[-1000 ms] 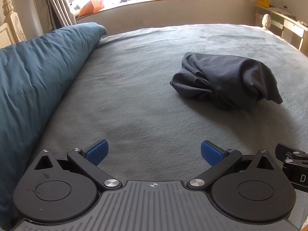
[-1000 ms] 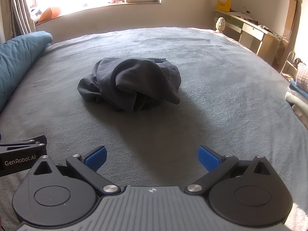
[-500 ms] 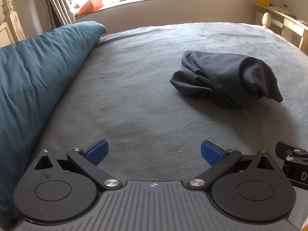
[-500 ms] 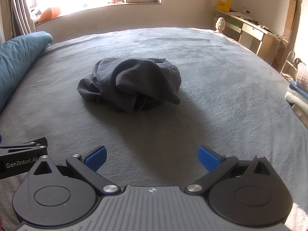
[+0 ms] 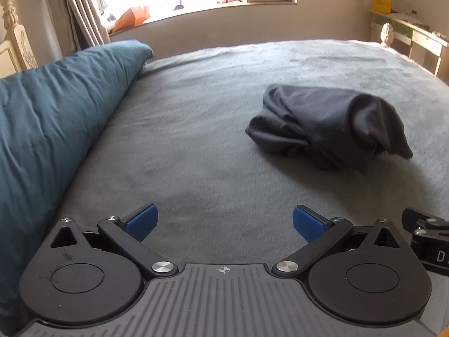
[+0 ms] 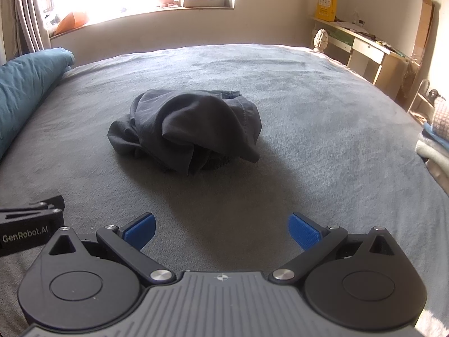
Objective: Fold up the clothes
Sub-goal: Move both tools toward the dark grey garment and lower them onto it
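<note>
dark garment (image 6: 186, 130): crumpled heap, centre of right view, right of centre in left view, on grey bed (image 6: 308, 106). left tongs (image 5: 223, 221): spread, empty, lower frame. right tongs (image 6: 221, 231): spread, empty, lower frame. teal pillow (image 5: 50, 118): left edge.

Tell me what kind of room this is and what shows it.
Most likely a bedroom. A wide bed covered with a grey fleecy blanket fills the view, a long teal pillow lies along its edge, and a crumpled dark grey garment sits on it. A pale wooden desk stands by the wall.
</note>
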Demonstrator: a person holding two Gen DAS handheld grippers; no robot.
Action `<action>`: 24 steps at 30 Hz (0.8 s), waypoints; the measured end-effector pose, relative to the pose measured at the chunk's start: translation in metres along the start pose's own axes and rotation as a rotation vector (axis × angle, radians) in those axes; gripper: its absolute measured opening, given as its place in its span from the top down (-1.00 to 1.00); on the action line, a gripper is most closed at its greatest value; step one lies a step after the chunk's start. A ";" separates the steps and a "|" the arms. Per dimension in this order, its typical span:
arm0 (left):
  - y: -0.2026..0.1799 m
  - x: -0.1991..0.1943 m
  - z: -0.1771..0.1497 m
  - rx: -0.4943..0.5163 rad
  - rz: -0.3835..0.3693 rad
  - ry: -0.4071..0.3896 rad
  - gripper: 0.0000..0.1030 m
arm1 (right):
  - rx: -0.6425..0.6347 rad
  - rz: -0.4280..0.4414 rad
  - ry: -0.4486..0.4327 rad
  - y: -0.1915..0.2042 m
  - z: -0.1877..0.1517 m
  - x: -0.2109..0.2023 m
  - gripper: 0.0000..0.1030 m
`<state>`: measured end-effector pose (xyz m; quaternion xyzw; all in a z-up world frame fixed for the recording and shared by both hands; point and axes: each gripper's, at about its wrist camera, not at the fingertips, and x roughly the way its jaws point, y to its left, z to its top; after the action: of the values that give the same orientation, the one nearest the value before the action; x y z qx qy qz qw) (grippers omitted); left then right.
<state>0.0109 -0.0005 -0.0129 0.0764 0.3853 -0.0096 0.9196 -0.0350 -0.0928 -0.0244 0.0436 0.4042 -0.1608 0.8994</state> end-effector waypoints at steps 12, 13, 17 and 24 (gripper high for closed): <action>-0.025 0.040 0.028 0.038 -0.084 -0.060 -1.00 | -0.033 -0.038 -0.002 -0.009 0.030 0.044 -1.00; -0.027 0.045 0.031 0.037 -0.095 -0.065 -1.00 | -0.035 -0.044 -0.002 -0.009 0.033 0.049 -1.00; -0.028 0.063 0.037 0.019 -0.126 -0.065 -1.00 | -0.040 -0.069 0.007 -0.010 0.047 0.070 -1.00; -0.029 0.095 0.046 -0.014 -0.181 -0.065 -1.00 | -0.069 -0.096 0.021 -0.005 0.064 0.106 -1.00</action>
<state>0.1082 -0.0320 -0.0521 0.0346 0.3604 -0.0926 0.9276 0.0750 -0.1379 -0.0601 -0.0052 0.4206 -0.1893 0.8873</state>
